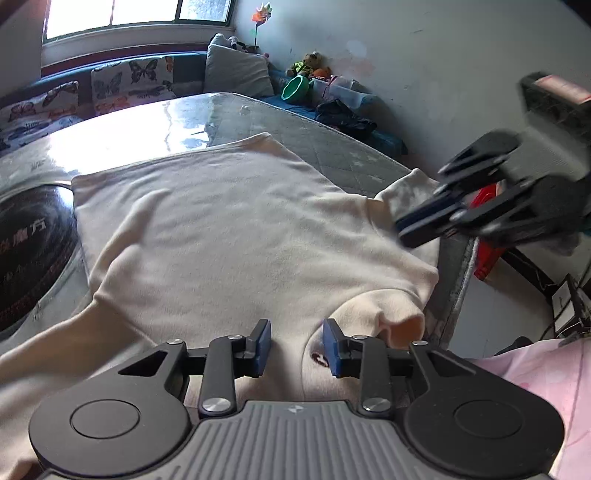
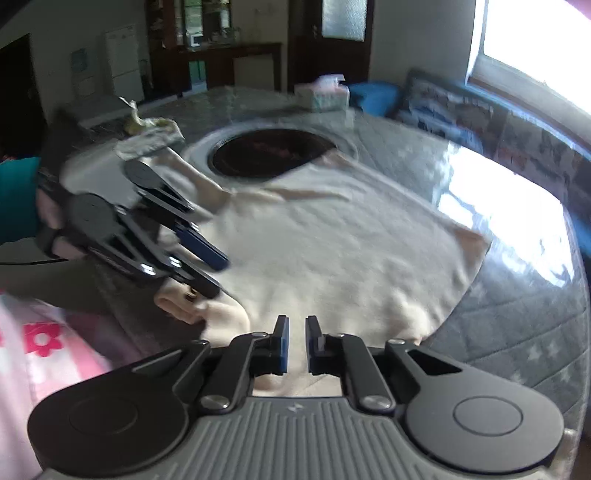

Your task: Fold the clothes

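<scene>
Cream sweatshirt [image 1: 229, 229] spread flat on glass-topped table [image 2: 517, 206], body running away from the person; left gripper [image 1: 296, 347] and right gripper [image 2: 296, 343], fingers spread and holding nothing, hover at its near collar edge.

window [image 1: 136, 14] daylight | table [image 2: 491, 192] glare | right view motion-blurred | fisheye edges bent

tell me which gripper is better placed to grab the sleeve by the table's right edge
Right, probably. The right gripper hovers right beside that sleeve of the cream sweater, while the left gripper sits open over the collar.
</scene>
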The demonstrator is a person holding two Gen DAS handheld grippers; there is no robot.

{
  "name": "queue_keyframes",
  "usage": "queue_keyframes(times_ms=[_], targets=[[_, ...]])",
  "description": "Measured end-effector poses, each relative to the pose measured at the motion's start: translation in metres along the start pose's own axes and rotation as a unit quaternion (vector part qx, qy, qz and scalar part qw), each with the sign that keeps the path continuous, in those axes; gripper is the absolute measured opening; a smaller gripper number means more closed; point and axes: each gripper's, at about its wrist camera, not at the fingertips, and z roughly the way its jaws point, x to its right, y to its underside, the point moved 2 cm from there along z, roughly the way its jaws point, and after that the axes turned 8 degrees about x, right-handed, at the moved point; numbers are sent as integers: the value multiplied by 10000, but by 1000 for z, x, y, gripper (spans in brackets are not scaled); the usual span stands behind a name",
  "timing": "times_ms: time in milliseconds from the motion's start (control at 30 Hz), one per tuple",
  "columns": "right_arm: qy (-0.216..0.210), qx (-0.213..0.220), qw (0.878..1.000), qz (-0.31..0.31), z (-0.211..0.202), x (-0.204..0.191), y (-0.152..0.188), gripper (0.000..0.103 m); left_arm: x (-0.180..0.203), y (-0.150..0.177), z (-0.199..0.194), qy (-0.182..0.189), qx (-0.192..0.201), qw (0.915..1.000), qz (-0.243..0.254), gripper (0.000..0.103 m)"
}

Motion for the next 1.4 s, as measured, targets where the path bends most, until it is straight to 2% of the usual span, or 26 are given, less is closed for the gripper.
queue_keyframes(times_ms=[167,267,367,567,800,933,1033,1133,1400], targets=[[-134,-369,9992,-57,14,5,11,11,-20,-17,-14,-232,227,9992,-214,34],[-54,-252,9996,-110,15,13,1,17,-44,-33,-15,-476,408,9966,-536,32],[108,-139,9998,-78,19,27,-11,17,-71,-42,-3,-578,499,9922,-990,32],[458,-192,9986,163,50,69,-25,18,-104,-37,14,-767,329,9869,-1381,30],[611,-400,9969,279,67,103,-25,18,-121,-47,3,-928,357,9845,-1448,30],[712,-334,9963,339,82,120,-36,20,-120,-65,26,-894,263,9876,-1264,31],[803,-356,9955,356,93,135,-39,22,-125,-69,41,-1032,144,9882,-1120,31],[906,-332,9945,403,97,148,-43,29,-138,-74,44,-1229,144,9851,-1198,31],[1100,-217,9924,500,110,174,-55,30,-162,-94,64,-1627,168,9774,-1340,31]])
